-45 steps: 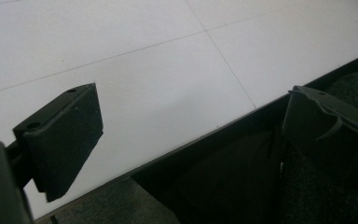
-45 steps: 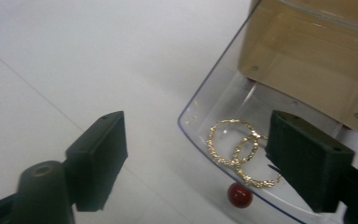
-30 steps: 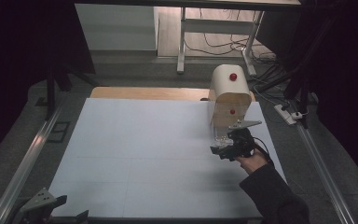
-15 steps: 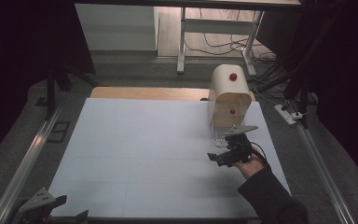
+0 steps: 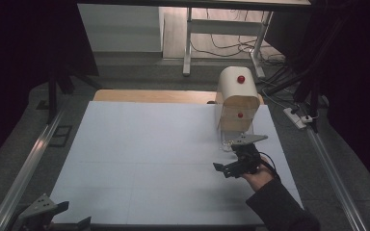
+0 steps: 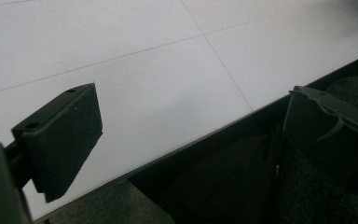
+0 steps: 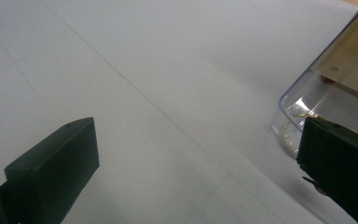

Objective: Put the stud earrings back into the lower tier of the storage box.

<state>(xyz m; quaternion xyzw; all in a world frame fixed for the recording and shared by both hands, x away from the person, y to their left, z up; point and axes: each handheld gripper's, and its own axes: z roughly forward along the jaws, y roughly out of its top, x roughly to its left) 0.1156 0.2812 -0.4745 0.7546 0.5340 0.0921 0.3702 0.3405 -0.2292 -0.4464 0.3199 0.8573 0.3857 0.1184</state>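
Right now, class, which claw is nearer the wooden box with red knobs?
Right. The right claw sits just in front of the wooden box; the left claw waits at the table's near left corner.

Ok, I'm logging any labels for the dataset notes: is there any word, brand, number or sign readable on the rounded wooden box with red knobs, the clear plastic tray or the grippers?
None: no readable text in these views.
Rounded wooden box with red knobs: bare wood, no lettering.
Clear plastic tray at its foot: unmarked.
White table sheet: thin seam lines only.
Right gripper and left gripper: plain black jaws, no print.
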